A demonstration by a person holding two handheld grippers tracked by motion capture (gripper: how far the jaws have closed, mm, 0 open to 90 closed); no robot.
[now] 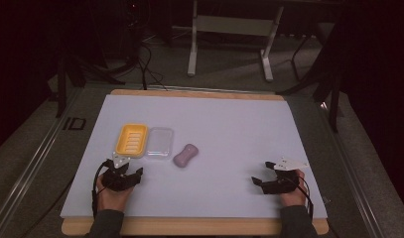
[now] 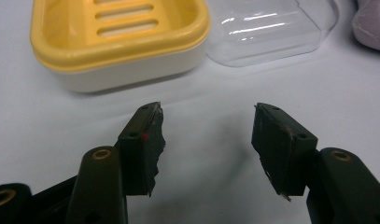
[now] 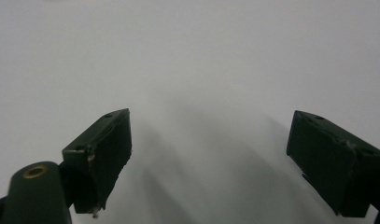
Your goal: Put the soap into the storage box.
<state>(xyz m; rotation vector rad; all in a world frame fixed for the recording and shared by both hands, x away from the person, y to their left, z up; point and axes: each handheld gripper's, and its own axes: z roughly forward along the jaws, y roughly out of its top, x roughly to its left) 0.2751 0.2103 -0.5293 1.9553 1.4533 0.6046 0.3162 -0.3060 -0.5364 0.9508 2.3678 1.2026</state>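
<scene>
A yellow soap dish (image 1: pixel 131 140) (image 2: pixel 117 39) lies left of centre on the white table (image 1: pixel 229 129). A clear plastic lid (image 1: pixel 159 143) (image 2: pixel 271 28) sits right beside it. To the right of the lid rests a pale purple soap bar (image 1: pixel 185 155) (image 2: pixel 372 23). My left gripper (image 1: pixel 123 171) (image 2: pixel 207 137) hovers just in front of the dish, open, with bare table between its jaws. At the right front, my right gripper (image 1: pixel 263 174) (image 3: pixel 208 158) is open over bare white table.
The table's wooden front edge (image 1: pixel 194 227) runs just behind both hands. Beyond the far edge stand a desk frame (image 1: pixel 229 34) and cables on a dark floor.
</scene>
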